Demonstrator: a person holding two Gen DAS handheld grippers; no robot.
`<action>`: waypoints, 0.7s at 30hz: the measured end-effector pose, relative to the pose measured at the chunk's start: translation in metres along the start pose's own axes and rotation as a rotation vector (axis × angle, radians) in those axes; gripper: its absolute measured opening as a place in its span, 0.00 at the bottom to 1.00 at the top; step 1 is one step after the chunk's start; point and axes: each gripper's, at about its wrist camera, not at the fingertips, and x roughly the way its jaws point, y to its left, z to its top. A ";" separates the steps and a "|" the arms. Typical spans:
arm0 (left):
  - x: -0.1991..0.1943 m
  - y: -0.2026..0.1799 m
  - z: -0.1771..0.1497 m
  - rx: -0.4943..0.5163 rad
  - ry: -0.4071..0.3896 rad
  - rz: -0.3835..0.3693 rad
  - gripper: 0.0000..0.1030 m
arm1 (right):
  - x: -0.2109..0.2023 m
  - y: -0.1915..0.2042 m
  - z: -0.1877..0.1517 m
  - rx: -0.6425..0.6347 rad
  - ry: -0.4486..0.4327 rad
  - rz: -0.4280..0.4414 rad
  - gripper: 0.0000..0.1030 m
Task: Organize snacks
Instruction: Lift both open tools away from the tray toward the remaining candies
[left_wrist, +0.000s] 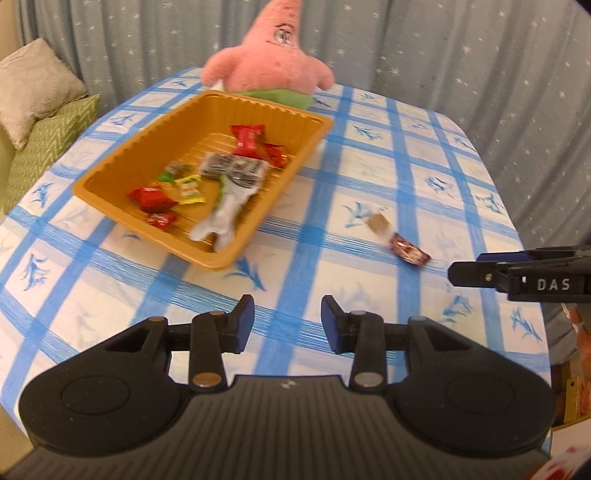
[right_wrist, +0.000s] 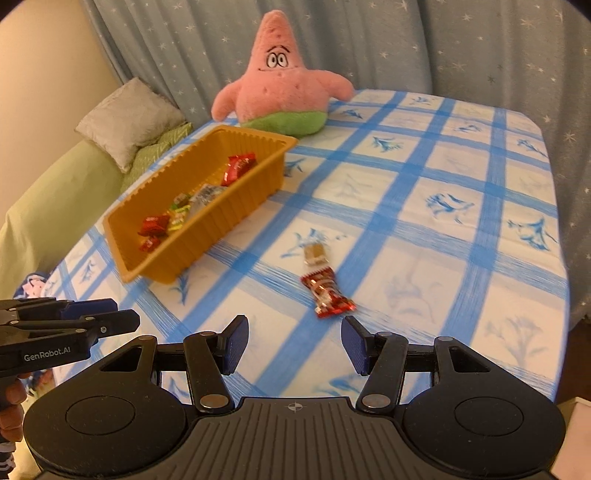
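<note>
Two hand-held tools hover over a blue-checked surface where a tidy-up of snacks is most of the way done. An orange tray near the far left corner already holds a heap of wrapped sweets, while two strays lie touching end to end on the cloth to its right: a red-wrapped candy and a small clear-wrapped brown piece. The right tool, jaws moderately wide and empty, points just short of the red candy, seemingly lined up to collect it. The left tool, its gap narrower and also empty, faces the tray. A pink plush star sits behind.
</note>
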 end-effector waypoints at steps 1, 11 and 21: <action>0.001 -0.004 -0.001 0.005 0.003 -0.005 0.36 | 0.000 -0.002 -0.002 -0.002 0.003 -0.004 0.54; 0.020 -0.036 -0.003 0.042 0.041 -0.042 0.38 | 0.003 -0.018 -0.013 -0.016 0.036 -0.041 0.54; 0.042 -0.049 0.000 0.061 0.076 -0.042 0.38 | 0.019 -0.026 -0.007 -0.051 0.050 -0.040 0.54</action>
